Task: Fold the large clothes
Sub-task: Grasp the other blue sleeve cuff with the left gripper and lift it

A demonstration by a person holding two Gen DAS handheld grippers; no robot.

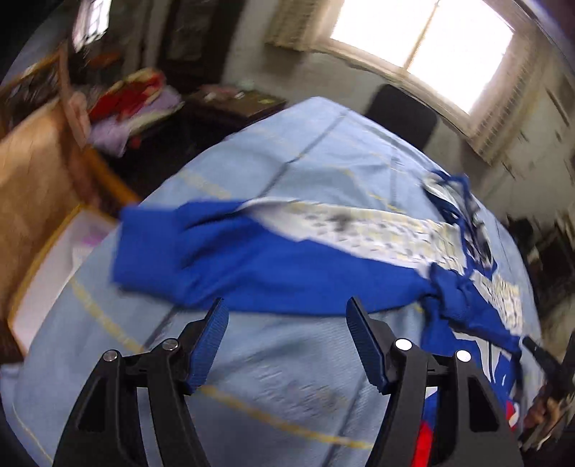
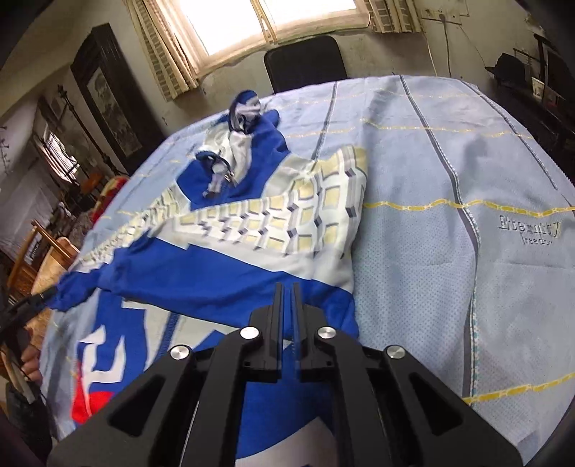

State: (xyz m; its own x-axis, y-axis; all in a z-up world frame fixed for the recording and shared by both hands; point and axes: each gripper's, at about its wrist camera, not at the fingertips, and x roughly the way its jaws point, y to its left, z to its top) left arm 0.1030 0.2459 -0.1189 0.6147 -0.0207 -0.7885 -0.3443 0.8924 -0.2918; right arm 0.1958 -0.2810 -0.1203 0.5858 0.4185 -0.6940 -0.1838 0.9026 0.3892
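Observation:
A large blue jacket (image 2: 222,266) with a white and yellow patterned band lies spread on a light blue bedsheet (image 2: 449,172). In the left wrist view its blue sleeve (image 1: 222,262) stretches across the sheet (image 1: 287,151), blurred by motion. My left gripper (image 1: 287,312) is open and empty, just short of the sleeve's near edge. My right gripper (image 2: 286,287) has its jaws closed over the jacket's blue hem; whether cloth is pinched between them cannot be told. The right gripper also shows at the right edge of the left wrist view (image 1: 539,354).
A black chair (image 2: 305,61) stands behind the bed under a bright window (image 2: 273,21). Wooden furniture (image 1: 39,158) and a pile of red and purple cloth (image 1: 133,104) are to the left. A white-topped board (image 1: 54,266) lies beside the bed.

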